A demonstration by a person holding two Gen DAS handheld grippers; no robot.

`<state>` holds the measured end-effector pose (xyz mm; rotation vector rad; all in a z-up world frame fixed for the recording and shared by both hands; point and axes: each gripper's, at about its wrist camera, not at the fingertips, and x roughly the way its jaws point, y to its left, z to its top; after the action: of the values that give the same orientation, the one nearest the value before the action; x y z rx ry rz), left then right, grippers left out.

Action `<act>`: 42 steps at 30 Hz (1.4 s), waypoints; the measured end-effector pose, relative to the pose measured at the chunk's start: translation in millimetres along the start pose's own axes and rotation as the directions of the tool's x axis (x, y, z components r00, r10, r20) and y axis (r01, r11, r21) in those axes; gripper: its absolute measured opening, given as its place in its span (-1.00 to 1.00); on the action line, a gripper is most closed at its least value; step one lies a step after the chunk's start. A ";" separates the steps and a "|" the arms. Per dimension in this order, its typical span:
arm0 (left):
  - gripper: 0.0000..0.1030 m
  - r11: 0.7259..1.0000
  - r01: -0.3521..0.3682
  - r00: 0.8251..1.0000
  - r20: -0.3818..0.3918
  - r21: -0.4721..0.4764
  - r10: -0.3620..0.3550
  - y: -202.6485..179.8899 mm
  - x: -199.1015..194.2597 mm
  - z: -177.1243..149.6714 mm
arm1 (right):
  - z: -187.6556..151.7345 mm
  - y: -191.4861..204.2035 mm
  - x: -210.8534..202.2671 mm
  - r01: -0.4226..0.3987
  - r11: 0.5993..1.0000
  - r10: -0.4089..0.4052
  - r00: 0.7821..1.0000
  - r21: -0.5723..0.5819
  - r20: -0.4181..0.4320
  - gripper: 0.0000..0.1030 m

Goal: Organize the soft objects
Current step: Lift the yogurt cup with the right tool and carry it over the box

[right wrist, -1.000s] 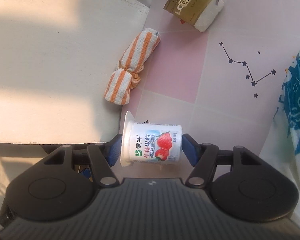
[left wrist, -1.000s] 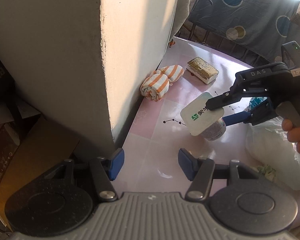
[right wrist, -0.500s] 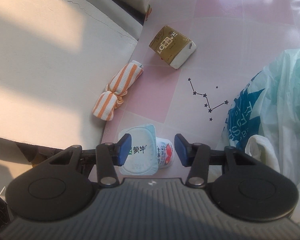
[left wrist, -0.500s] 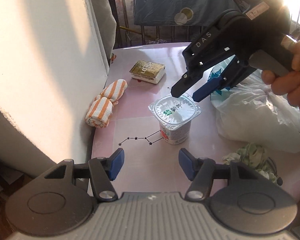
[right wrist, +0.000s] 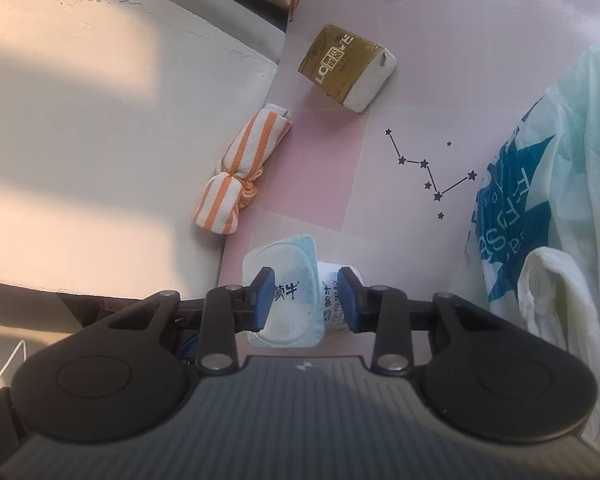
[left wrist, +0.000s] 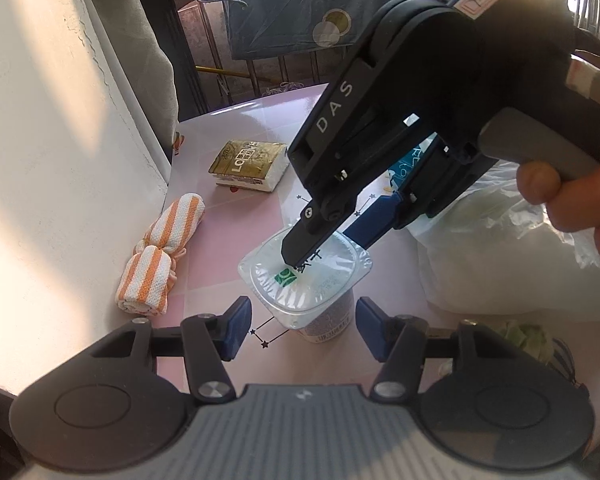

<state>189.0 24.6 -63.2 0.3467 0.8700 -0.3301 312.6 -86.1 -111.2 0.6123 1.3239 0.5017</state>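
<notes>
Now right claw [right wrist: 305,298] narrowing above upright sealed yogurt cup [left wrist: 305,280]; left claw [left wrist: 302,328] half-open, empty.

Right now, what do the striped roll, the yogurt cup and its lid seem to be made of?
Striped roll: woven cotton-like cloth, matte, judging by its visible weave and a knotted tie at the middle. Yogurt cup: probably thin plastic with a smooth printed wall. Its lid: likely foil or film, shiny and wrinkled, with a glare on it.

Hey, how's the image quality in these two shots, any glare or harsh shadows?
Left wrist view: sun flare washes out the top right corner, and the right gripper is backlit over the yogurt cup. Right wrist view: soft, even light, sunlit patches on the wall, fisheye bending at the edges.
</notes>
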 end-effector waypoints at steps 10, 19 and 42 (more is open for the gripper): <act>-0.01 0.993 0.041 0.999 0.015 -0.113 -0.039 11.5 1.9 4.4 | -0.4 -1.5 -0.7 -0.011 1.000 0.012 1.000 -0.008 0.025 -0.44; -0.12 0.988 0.042 0.998 0.042 -0.151 -0.036 9.2 -11.7 8.5 | -3.0 5.7 -10.7 -0.023 1.000 0.024 0.998 -0.018 0.050 -0.44; -0.11 0.993 0.117 0.961 0.251 0.019 -0.117 -77.6 -146.4 54.9 | -86.6 21.2 -189.3 -0.124 0.991 0.131 0.950 -0.042 0.284 -0.43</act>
<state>106.0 -47.7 72.2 0.2504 0.6413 -0.4749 193.2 -183.7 30.2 0.7251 1.0065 0.5119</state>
